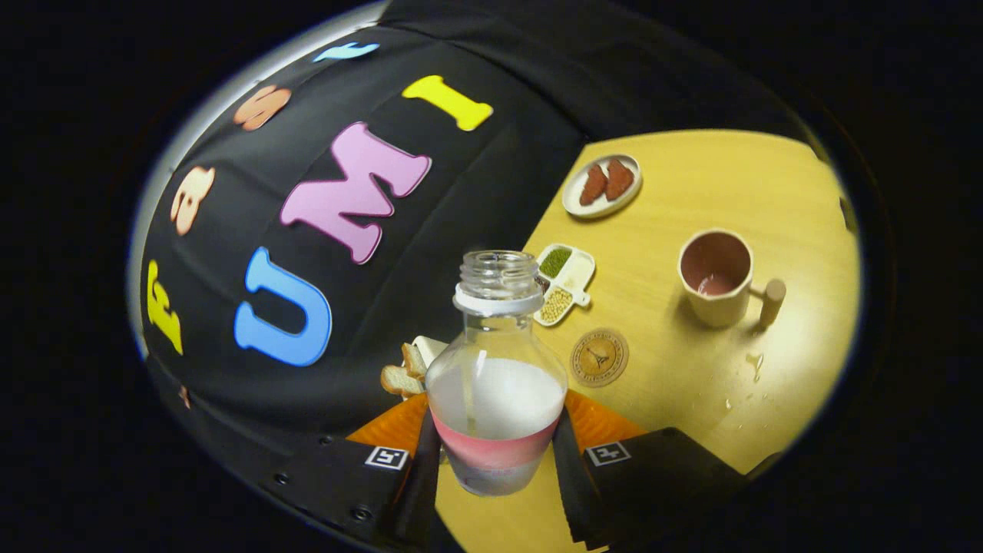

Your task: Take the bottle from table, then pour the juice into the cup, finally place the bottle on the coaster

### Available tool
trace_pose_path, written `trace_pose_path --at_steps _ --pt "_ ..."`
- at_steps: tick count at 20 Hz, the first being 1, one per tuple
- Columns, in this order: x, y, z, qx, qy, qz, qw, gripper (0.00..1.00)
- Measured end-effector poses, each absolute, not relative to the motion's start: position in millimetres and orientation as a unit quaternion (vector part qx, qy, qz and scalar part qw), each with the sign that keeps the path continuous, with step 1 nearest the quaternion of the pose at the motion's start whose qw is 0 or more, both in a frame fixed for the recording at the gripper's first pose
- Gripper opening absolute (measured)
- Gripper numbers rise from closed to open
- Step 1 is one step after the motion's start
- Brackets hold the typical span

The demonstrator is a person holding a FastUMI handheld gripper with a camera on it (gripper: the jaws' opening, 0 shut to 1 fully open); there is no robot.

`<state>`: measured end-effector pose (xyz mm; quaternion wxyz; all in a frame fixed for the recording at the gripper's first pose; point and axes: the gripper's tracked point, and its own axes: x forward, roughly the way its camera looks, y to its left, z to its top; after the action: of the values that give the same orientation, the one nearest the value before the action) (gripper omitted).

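My gripper (495, 453) is shut on a clear open-necked bottle (495, 376), both fingers pressing its lower body at the pink label. White juice fills the bottle to about the shoulder. The bottle is held above the wooden table (714, 384). A beige cup (716, 276) with a pinkish inside and a wooden handle stands beyond and to the right of the fingers, with a little liquid at its bottom. A round cork coaster (599, 357) lies on the table between the bottle and the cup, close to the right finger.
A small divided dish (566, 284) of green and pale beans lies just behind the bottle neck. Farther back is a plate (601, 186) with two brown pieces. Bread slices (405, 372) sit left of the bottle. Small drops (756, 365) spot the table near the cup.
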<state>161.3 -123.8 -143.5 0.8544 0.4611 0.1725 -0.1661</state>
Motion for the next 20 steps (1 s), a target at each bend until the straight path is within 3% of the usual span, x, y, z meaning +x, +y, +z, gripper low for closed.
trace_pose_path --at_steps 3,8,15,20 --pt "172.7 -123.9 -149.7 0.321 0.174 -0.166 0.916 0.68" --pt "206.1 -129.1 -153.8 0.117 0.140 -0.166 0.969 0.68" --pt "242.2 -129.0 -209.1 -0.017 0.153 -0.158 0.975 0.69" --pt "258.0 -149.4 -228.0 -0.018 0.149 -0.185 0.971 0.69"
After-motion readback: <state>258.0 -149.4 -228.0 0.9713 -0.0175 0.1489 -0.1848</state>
